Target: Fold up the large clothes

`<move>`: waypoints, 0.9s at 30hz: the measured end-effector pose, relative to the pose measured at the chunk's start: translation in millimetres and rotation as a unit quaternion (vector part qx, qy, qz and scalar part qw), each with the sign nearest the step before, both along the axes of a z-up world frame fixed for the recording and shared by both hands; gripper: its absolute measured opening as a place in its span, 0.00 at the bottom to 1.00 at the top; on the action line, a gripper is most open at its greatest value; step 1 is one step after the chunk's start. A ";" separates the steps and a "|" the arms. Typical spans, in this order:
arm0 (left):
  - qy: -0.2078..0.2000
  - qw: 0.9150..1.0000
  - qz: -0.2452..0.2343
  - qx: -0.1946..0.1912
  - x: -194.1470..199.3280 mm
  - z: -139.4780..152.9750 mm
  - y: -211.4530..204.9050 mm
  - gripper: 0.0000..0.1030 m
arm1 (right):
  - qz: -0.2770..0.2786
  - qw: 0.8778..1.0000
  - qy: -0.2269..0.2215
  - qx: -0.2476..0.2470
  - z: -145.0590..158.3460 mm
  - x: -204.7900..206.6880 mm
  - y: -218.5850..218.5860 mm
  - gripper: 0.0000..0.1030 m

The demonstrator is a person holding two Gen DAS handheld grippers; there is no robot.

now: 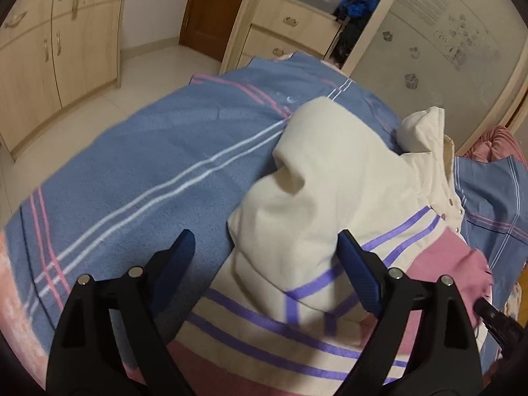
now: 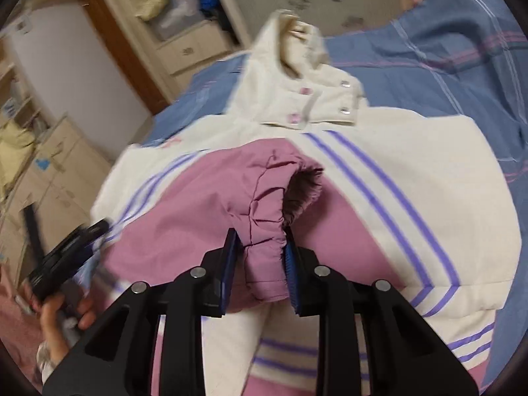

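Right wrist view: my right gripper clamps the padded cream-and-pink jacket's pink cuff; the left gripper gapes empty. The bulky sleeve could slip free.

left wrist: close, angled down | right wrist: same | shared: jacket

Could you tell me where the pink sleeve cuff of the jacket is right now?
In the right wrist view, the pink sleeve cuff sits at centre, pinched between the right gripper's jaws, lying across the jacket's cream, purple-striped front, below its snap-buttoned collar.
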State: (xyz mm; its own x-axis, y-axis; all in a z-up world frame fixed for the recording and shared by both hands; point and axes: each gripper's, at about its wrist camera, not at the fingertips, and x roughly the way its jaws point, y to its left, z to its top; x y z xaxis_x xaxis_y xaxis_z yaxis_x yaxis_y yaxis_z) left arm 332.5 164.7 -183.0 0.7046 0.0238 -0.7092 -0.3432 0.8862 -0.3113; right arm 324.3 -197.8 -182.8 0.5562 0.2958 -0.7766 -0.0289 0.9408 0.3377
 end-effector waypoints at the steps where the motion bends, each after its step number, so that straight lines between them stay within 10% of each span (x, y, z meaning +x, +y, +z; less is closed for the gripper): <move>1: -0.004 1.000 0.002 0.015 -3.8 6.1 -3.0 0.87 | -0.020 1.000 0.022 0.009 -7.9 1.6 -12.1 0.39; 3: -0.022 0.999 0.008 0.049 -14.1 22.8 -7.2 0.87 | -0.049 0.998 0.025 0.011 -15.4 -5.8 -34.0 0.74; 7: -0.060 0.996 -0.020 0.063 -16.2 48.6 -21.2 0.87 | -0.118 0.991 -0.054 0.000 6.8 -40.7 -64.7 0.77; 14: -0.046 0.991 -0.123 0.031 15.6 43.6 -65.9 0.85 | 0.036 0.995 -0.075 0.049 20.4 -28.8 -8.8 0.32; 17: 0.015 0.994 -0.108 0.032 39.1 17.3 -62.7 0.79 | 0.038 0.998 -0.038 0.013 -4.5 -3.6 12.6 0.31; 21: 0.063 0.994 -0.085 0.020 59.8 -13.5 -40.1 0.70 | -0.011 0.999 0.031 0.043 -47.1 30.1 -6.3 0.03; 27: 0.065 0.993 -0.084 0.059 60.0 -12.0 -51.1 0.70 | -0.002 0.999 0.011 0.032 -45.3 25.3 -5.3 0.03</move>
State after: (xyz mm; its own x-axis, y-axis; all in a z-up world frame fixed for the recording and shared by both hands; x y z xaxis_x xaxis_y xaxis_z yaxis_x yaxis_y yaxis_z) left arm 392.5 113.7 -195.1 0.6090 0.0015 -0.7931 -0.2182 0.9617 -0.1658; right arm 349.6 -203.1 -228.2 0.5402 0.3432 -0.7684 -0.0160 0.9171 0.3984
